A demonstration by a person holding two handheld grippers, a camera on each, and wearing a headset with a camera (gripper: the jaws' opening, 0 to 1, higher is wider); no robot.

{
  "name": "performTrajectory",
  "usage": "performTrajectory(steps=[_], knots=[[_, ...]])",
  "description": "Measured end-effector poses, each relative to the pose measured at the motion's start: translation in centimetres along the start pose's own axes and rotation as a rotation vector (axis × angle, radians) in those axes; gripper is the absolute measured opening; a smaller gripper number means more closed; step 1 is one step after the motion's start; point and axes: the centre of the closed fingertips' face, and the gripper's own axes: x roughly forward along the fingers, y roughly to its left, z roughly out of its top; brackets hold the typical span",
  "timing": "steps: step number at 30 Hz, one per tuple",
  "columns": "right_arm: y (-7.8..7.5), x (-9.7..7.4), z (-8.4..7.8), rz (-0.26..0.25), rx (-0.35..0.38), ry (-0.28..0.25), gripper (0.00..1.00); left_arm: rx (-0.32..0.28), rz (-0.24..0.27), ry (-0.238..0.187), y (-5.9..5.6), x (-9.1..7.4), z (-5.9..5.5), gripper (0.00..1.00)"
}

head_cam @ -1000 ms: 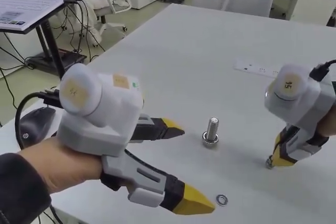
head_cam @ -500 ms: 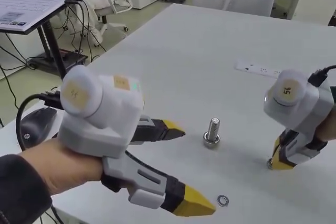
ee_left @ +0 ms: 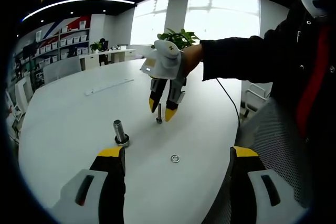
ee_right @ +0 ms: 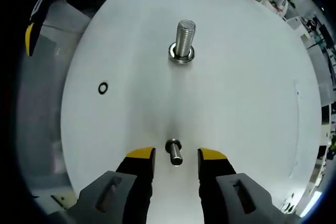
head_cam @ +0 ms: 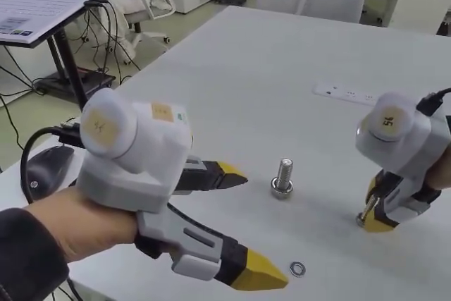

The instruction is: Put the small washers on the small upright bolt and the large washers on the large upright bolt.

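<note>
Our right gripper (ee_right: 176,155) straddles the small bolt (ee_right: 174,149), jaws slightly parted, perhaps not touching it; our left gripper (ee_left: 177,153) gapes wide, a washer (ee_left: 175,158) just ahead. We should pinch its rim squarely.

Washer (head_cam: 298,269) before large bolt (head_cam: 282,177) — on table (head_cam: 282,68).

Lower right, head view: right gripper (head_cam: 373,218) jaws, shut 0.5 s ago, now parted; small bolt (head_cam: 366,209) exposed upright betw. them.

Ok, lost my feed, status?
Left gripper open, hovering. Right gripper open, fingers flanking small bolt. Large bolt upright. One washer loose on table.
</note>
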Motion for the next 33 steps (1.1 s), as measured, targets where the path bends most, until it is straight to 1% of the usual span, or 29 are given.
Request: performTrajectory(steps=[3, 10, 11, 13, 18, 22, 27, 33], knots=[[0.0, -0.2, -0.3, -0.004, 0.007, -0.006, 0.40, 0.002, -0.002, 0.001, 0.0, 0.0, 0.0, 0.81], [0.2, -0.3, -0.6, -0.002, 0.038, -0.037, 0.62, 0.002, -0.003, 0.002, 0.0, 0.1, 0.0, 0.81], [0.3, -0.4, -0.6, -0.002, 0.039, -0.038, 0.64, 0.002, -0.004, 0.001, 0.0, 0.1, 0.0, 0.81], [0.3, -0.6, -0.6, -0.005, 0.052, -0.056, 0.70, 0.003, -0.004, 0.000, 0.0, 0.1, 0.1, 0.81], [0.6, -1.0, -1.4, -0.004, 0.071, -0.055, 0.72, 0.004, -0.004, -0.001, 0.0, 0.0, 0.1, 0.81], [0.9, -1.3, -2.2, -0.006, 0.087, -0.051, 0.72, 0.006, -0.005, -0.001, -0.1, 0.1, 0.1, 0.81], [1.7, -1.9, -3.2, -0.005, 0.112, -0.049, 0.72, 0.009, -0.005, -0.004, -0.1, 0.1, 0.2, 0.81], [2.4, -2.4, -3.9, -0.010, 0.132, -0.050, 0.72, 0.011, -0.006, -0.007, -0.1, 0.1, 0.4, 0.81]])
